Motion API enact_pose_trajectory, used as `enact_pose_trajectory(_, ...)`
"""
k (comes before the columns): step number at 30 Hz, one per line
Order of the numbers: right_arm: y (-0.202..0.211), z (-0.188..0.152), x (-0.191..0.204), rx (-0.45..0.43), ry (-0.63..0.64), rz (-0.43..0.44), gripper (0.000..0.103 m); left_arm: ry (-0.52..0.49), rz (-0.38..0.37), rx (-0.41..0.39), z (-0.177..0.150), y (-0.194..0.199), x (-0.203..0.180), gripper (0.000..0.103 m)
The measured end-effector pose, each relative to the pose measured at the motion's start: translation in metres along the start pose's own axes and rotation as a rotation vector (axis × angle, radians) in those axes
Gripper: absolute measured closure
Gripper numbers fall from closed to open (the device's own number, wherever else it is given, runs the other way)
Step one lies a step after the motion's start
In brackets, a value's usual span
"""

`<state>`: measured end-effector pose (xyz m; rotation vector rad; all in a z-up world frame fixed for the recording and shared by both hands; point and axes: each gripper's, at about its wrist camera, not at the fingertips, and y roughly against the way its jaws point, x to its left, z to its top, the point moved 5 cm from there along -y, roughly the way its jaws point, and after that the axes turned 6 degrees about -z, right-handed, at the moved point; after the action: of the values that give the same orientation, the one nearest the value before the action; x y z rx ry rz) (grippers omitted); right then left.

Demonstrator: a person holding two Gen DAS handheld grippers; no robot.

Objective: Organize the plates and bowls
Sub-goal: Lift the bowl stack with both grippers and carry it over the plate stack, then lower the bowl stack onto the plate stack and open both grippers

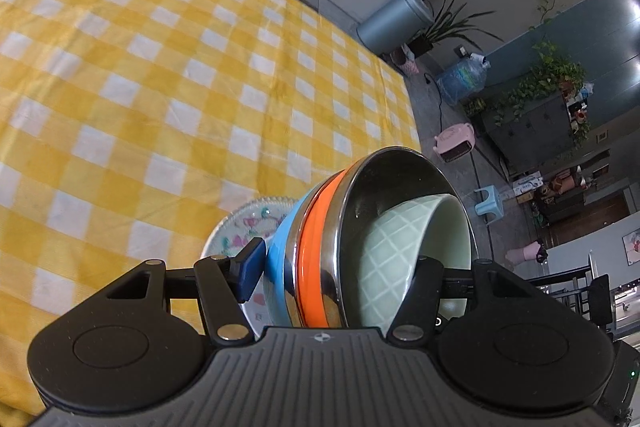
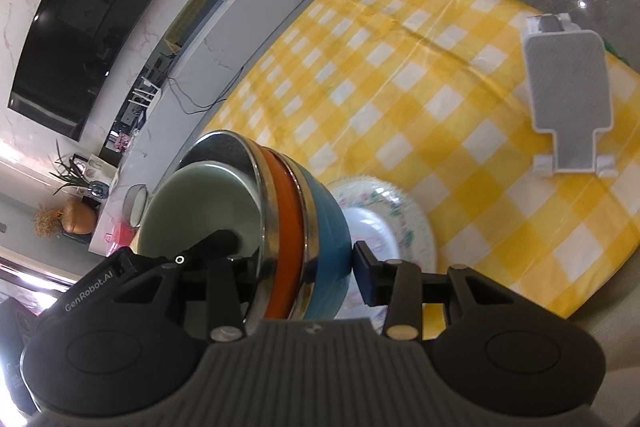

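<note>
A yellow-and-white checked cloth (image 1: pixel 168 75) covers the whole table. 1 floral plate (image 2: pixel 416 227) lies flat near its edge, and 1 grey-and-white stand (image 2: pixel 568 95) sits well apart from it.

The stacked bowls (image 1: pixel 320 251) hide most of the floral plate (image 1: pixel 244 223) behind them.
</note>
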<state>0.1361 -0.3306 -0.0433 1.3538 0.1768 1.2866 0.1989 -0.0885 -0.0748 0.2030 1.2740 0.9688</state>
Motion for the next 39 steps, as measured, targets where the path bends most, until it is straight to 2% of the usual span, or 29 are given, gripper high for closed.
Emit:
enact_pose_trajectory(8, -0.016, -0.001, -0.023, 0.028, -0.04, -0.006, 0.062, 0.001, 0.03, 0.032, -0.009, -0.015, 0.006, 0.037)
enact_pose_trajectory(23, -0.027, -0.002, -0.03, 0.029, -0.036, 0.0, 0.062, 0.0, 0.034, 0.035, -0.01, -0.02, 0.012, 0.037)
enact_pose_trajectory(25, -0.027, -0.002, -0.03, 0.027, -0.034, 0.003, 0.061, -0.009, 0.035, 0.034, -0.01, -0.02, 0.011, 0.04)
enact_pose_trajectory(32, -0.026, -0.004, -0.028, 0.021, -0.02, 0.024, 0.05, 0.017, 0.031, 0.051, -0.009, -0.018, 0.018, 0.049)
enact_pose_trajectory(39, -0.026, -0.004, -0.028, 0.016, -0.02, 0.037, 0.046, -0.001, 0.04, 0.041, -0.007, -0.015, 0.015, 0.05)
